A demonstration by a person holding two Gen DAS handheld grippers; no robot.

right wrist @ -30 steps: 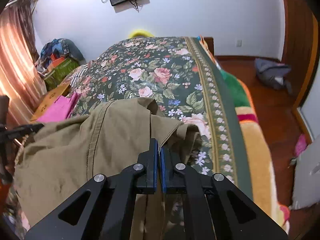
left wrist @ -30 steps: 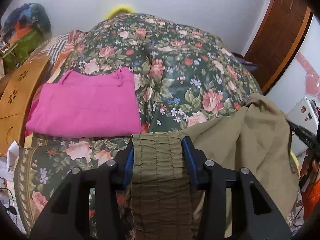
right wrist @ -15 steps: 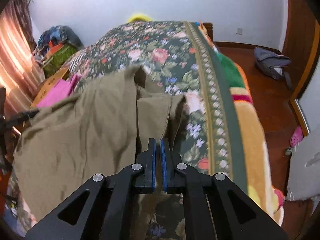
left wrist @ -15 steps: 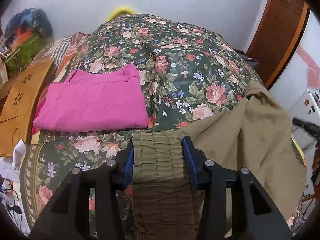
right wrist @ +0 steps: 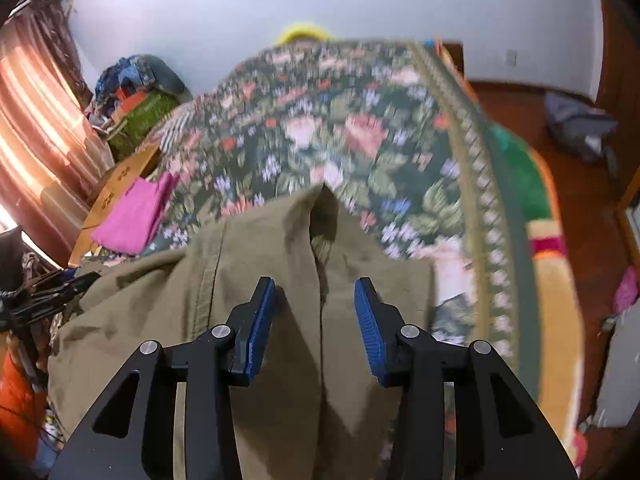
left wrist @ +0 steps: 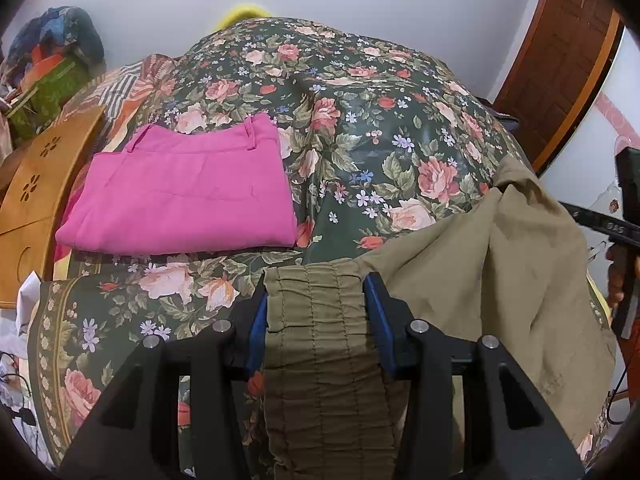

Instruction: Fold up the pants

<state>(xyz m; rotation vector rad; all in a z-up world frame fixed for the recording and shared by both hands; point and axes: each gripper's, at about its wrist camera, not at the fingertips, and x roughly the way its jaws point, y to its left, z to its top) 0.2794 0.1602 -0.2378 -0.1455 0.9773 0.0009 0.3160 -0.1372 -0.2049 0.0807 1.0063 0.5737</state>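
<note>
Right gripper point(right wrist: 315, 308) fingers just spread, olive pants point(right wrist: 280, 320) loose between; left gripper point(left wrist: 316, 312) pinches waistband point(left wrist: 320, 340).

You will find no readable text, label, brand or number in either view; the small pale marks on the black bar point(left wrist: 600, 222) at the right edge are too blurred to read.

Left gripper point(left wrist: 318, 312) is clamped on the gathered elastic waistband point(left wrist: 320, 320) of the olive pants point(left wrist: 520, 280), which drape across the floral bedspread point(left wrist: 360, 120). Folded pink garment point(left wrist: 180, 196) lies flat further up the bed, apart from the pants.
</note>
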